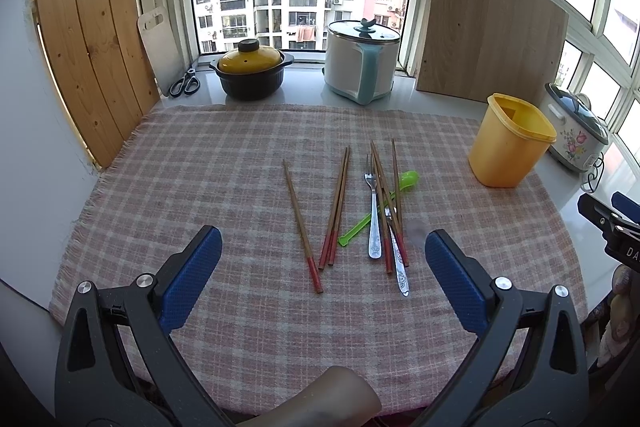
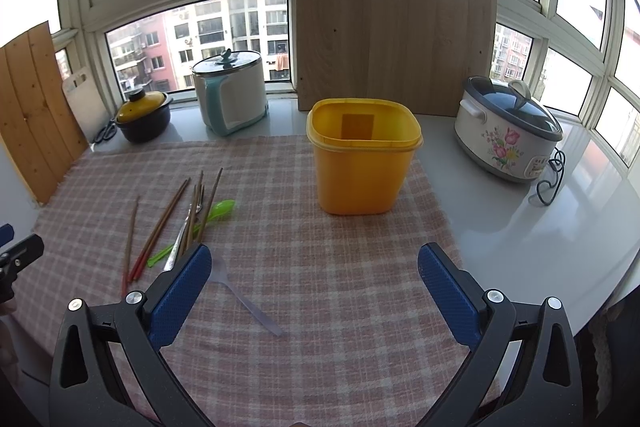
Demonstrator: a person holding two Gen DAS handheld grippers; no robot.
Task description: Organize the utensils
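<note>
Several red-tipped wooden chopsticks, a metal fork, another metal utensil and a green plastic spoon lie loose on the checked cloth. An empty yellow tub stands to their right, also in the right wrist view. A clear plastic spoon lies between my right gripper's fingers. My left gripper is open and empty just short of the chopsticks. My right gripper is open and empty in front of the tub, with the utensil pile to its left.
At the back stand a yellow-lidded black pot, a white and teal cooker, scissors, a cutting board and wooden boards. A floral rice cooker with its cord sits right of the tub.
</note>
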